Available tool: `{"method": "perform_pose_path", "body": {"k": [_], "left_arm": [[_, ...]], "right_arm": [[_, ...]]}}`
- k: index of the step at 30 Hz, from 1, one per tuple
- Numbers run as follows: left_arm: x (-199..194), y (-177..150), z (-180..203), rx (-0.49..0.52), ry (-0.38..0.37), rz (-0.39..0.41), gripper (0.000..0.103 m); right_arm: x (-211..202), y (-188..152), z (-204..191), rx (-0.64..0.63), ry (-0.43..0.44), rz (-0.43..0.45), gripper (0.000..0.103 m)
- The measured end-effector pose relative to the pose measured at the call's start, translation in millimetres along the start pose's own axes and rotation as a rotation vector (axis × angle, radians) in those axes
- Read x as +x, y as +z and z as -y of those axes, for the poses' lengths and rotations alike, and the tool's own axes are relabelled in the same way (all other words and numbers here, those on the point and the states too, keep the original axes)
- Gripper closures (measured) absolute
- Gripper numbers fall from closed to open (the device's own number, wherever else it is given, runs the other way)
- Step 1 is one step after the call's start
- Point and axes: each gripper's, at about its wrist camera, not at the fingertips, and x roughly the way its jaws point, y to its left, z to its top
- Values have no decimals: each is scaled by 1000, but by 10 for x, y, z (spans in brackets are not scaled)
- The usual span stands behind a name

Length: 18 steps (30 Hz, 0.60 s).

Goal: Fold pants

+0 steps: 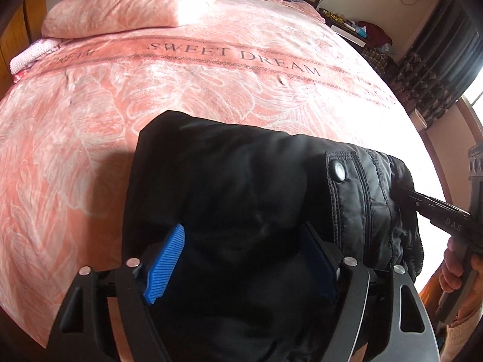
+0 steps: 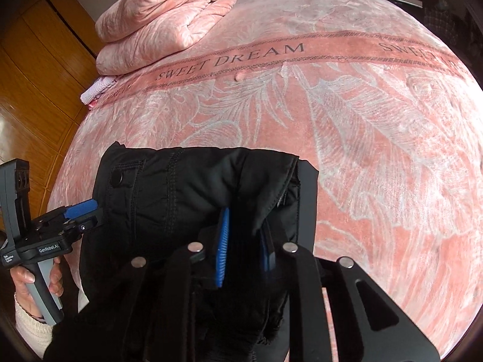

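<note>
The black padded pants (image 1: 235, 187) hang bunched in the air above the pink bed, their waistband with a snap button (image 1: 338, 171) up. My left gripper (image 1: 247, 259) has its blue pads on either side of thick pants fabric and holds it. My right gripper (image 2: 244, 241) is shut on the waistband edge of the pants (image 2: 193, 187). In the right wrist view the left gripper (image 2: 87, 211) grips the pants' left end. In the left wrist view the right gripper's finger (image 1: 422, 205) enters the fabric from the right.
The bed (image 1: 181, 90) has a pink "SWEET DREAM" cover (image 2: 362, 120). A folded pink quilt (image 1: 135, 3) lies at its far left, also in the right wrist view (image 2: 163, 18). A wooden wardrobe (image 2: 33, 69) stands left. A cluttered bedside stand (image 1: 359, 27) and curtains (image 1: 437, 69) are right.
</note>
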Motion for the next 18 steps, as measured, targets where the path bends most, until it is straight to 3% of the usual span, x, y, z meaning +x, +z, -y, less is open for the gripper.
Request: {"method": "perform_pose_path", "body": {"k": [3,7,9,14,18], "left_arm": [[2,-12,40,17,22,3,19],[-85,2,53,6,-10,-1,19],[-124,-1,57,-1,-19,9,19],[13,-56,65,25,16,-9,16],[-10,-91,56,34,36,-7,16]], "right_arm": [[-108,-17,-128,-72,-43,31,99],[-353,-1,-49,-37,-25,85,100],[-384,5,8,-30,-64,93,100],[-36,-68,163,20,-37,-4,98],[-132,-158,211,48,-23,33,80]]}}
